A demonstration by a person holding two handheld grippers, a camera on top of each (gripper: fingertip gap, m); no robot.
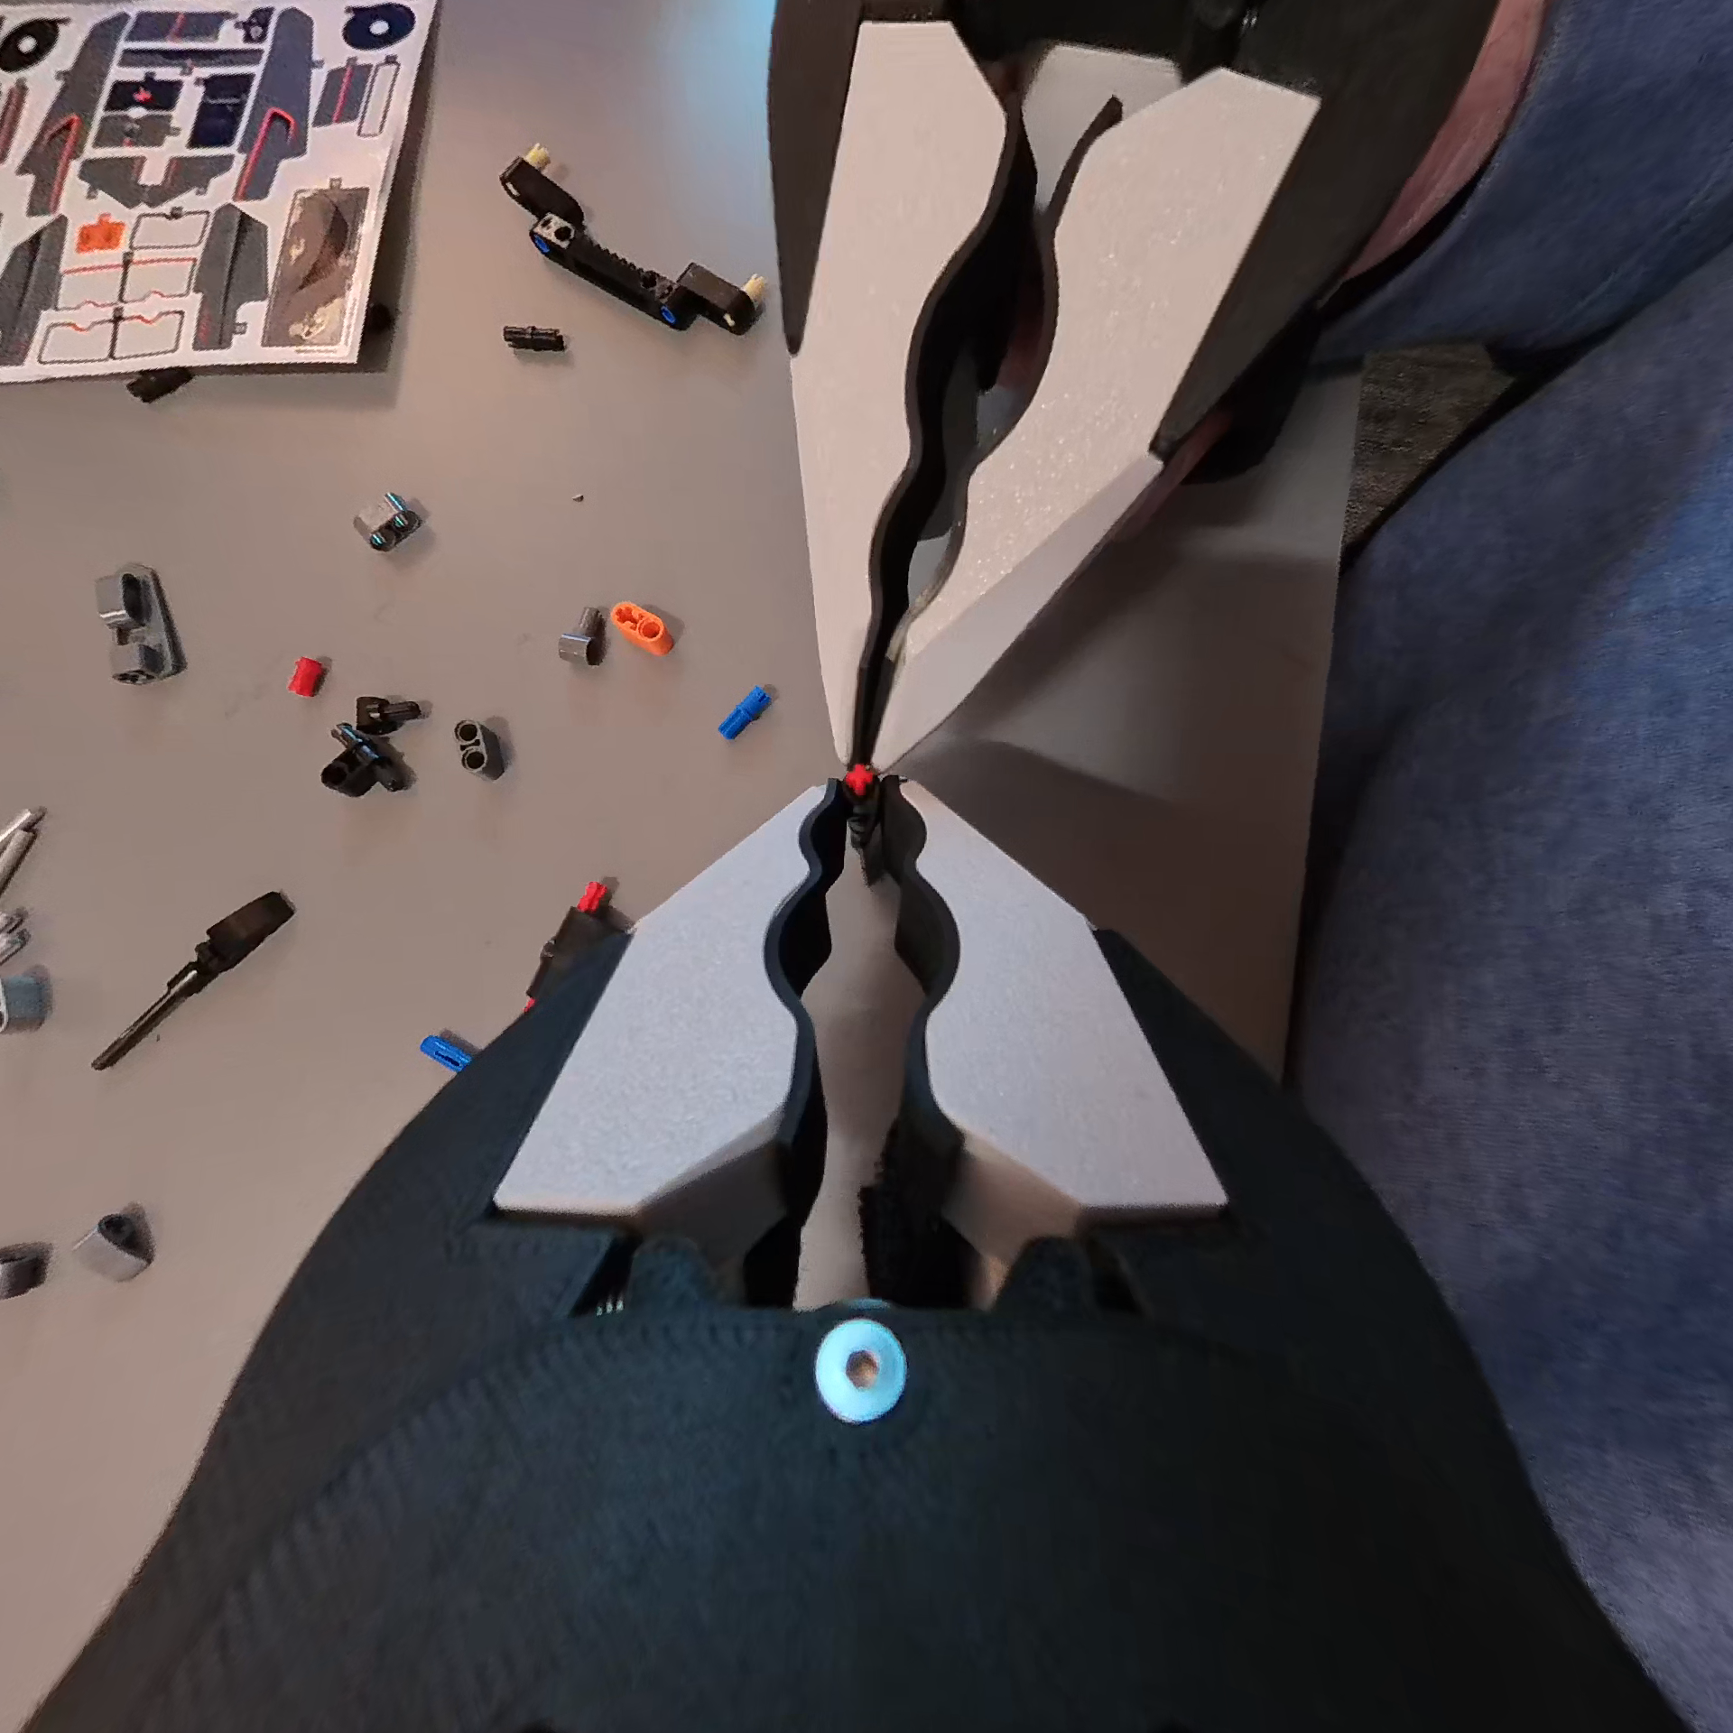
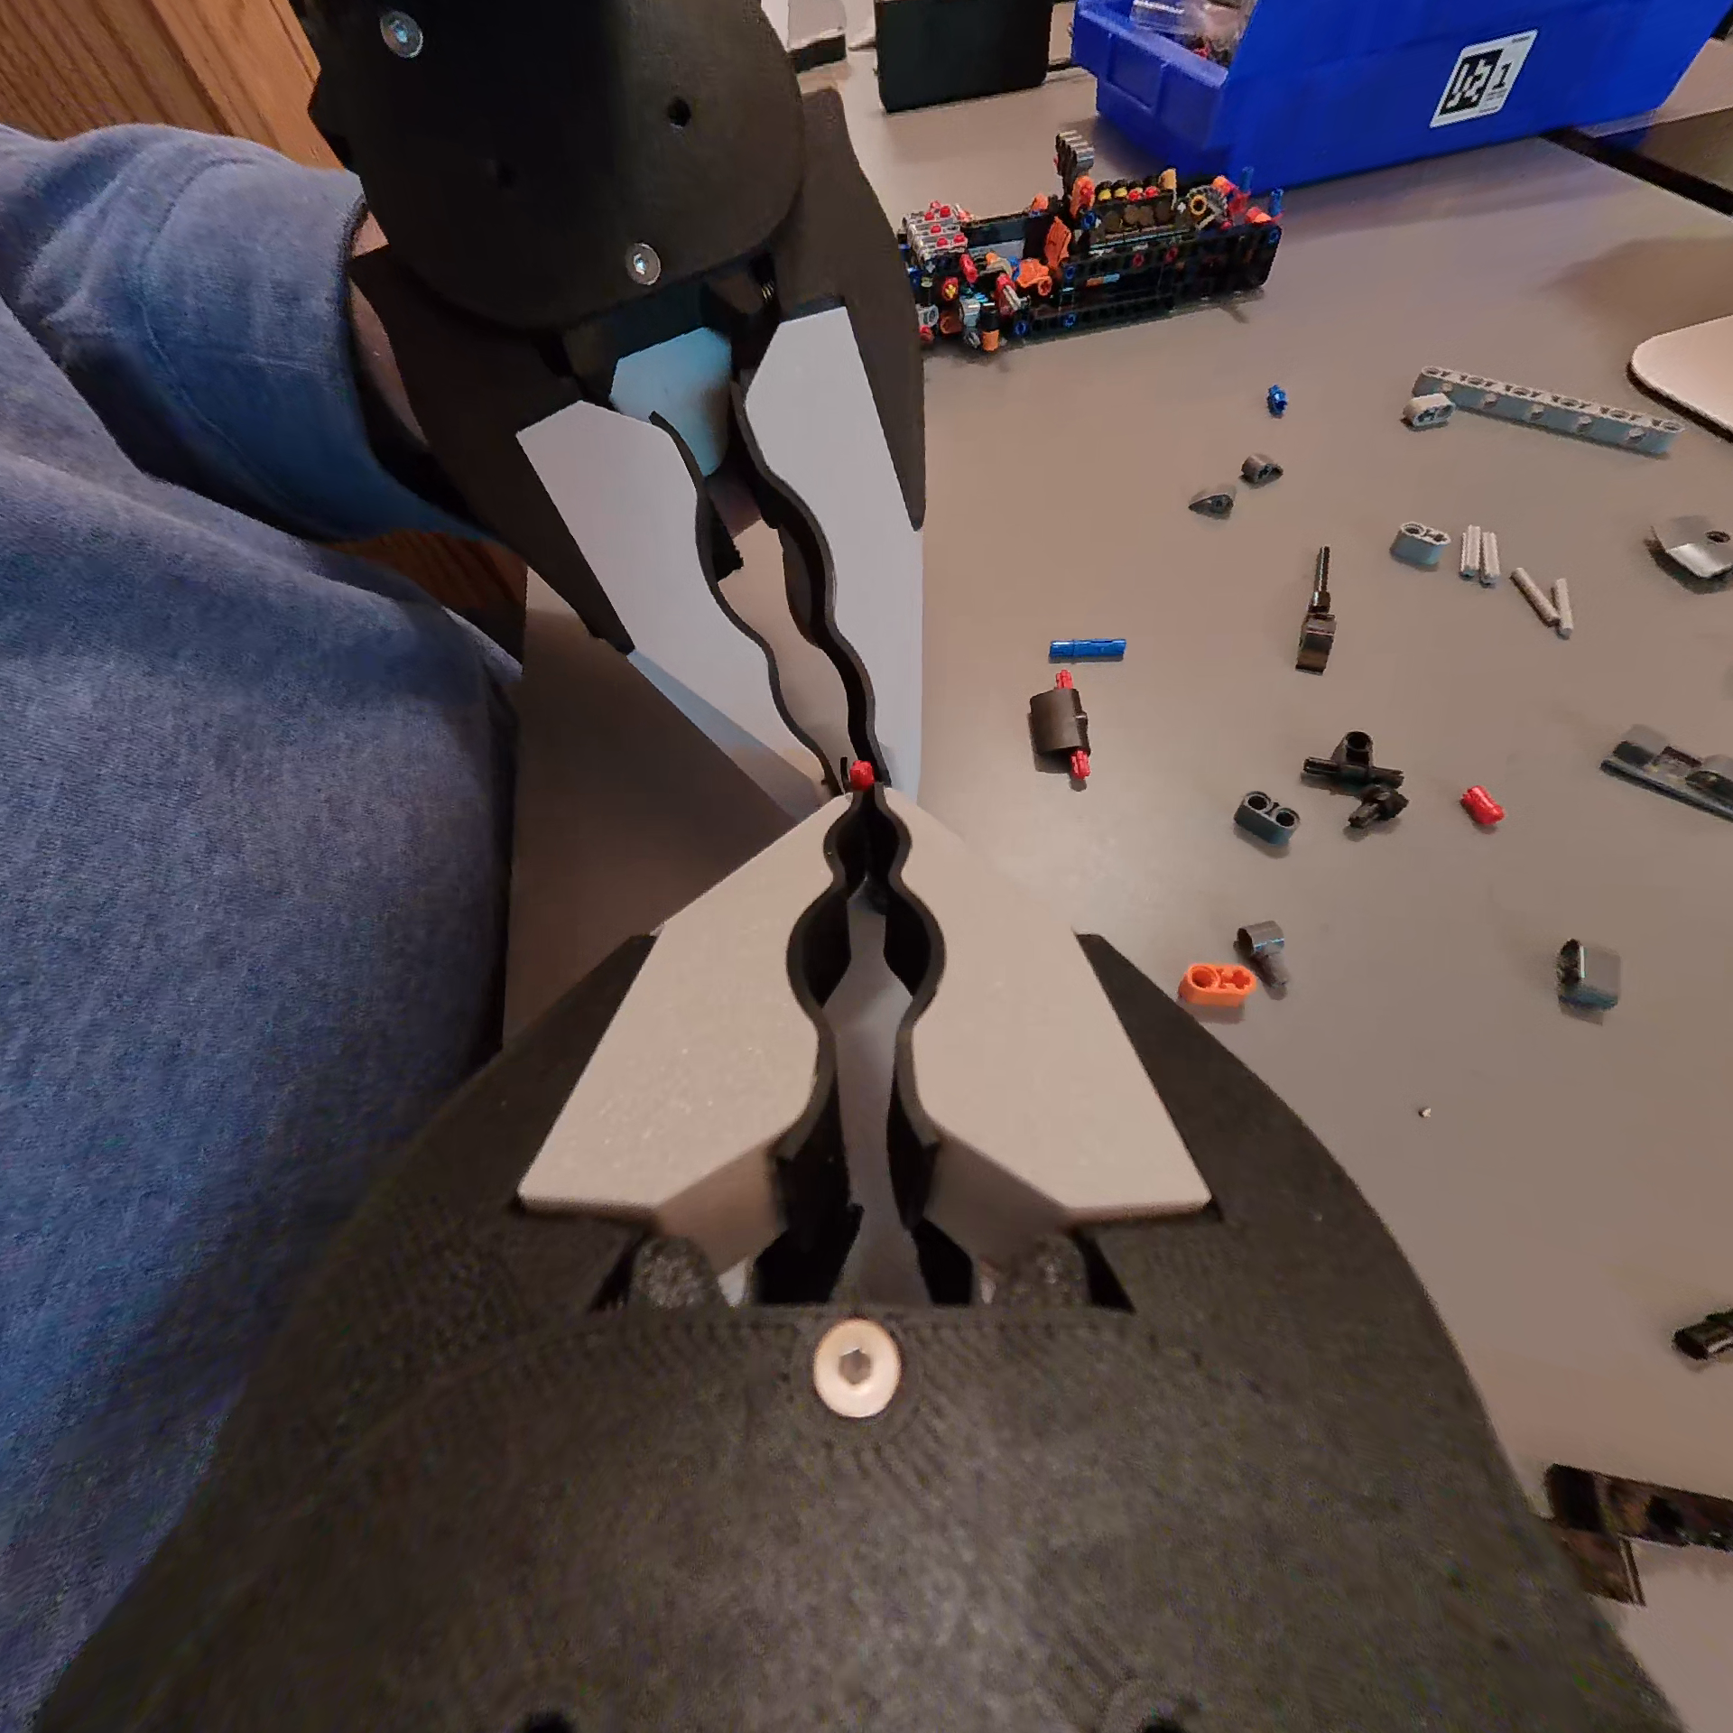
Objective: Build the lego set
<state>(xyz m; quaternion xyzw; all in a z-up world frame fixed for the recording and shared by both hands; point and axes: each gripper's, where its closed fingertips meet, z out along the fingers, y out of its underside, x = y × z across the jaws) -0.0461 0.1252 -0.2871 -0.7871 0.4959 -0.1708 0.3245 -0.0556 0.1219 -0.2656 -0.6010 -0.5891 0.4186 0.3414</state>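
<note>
My left gripper (image 1: 858, 802) and my right gripper (image 2: 858, 797) meet tip to tip above the near edge of the grey table (image 1: 525, 525). Both are shut. A tiny red pin (image 1: 858, 778) sits right where the tips meet, and it also shows in the right wrist view (image 2: 860, 775). A small black piece (image 1: 865, 830) joined to the pin is pinched in my left gripper's fingers. My right gripper (image 1: 858, 761) closes on the pin from the other side. The partly built model (image 2: 1088, 253) stands far back on the table.
Loose pieces lie scattered: an orange connector (image 2: 1216, 985), a black piece with red pin ends (image 2: 1060, 722), a blue pin (image 1: 745, 713), a long grey beam (image 2: 1547, 413) and a black assembly (image 1: 638, 253). A sticker sheet (image 1: 188, 178) and a blue bin (image 2: 1360, 84) sit farther off. A person's blue clothing (image 2: 234, 844) is beside the grippers. My two grippers' fingertips are within a few centimetres of each other. Between my left fingertips and the orange connector (image 2: 1216, 985) there is roughly 8 centimetres. My left wrist view (image 1: 643, 624) looks at it from another angle.
</note>
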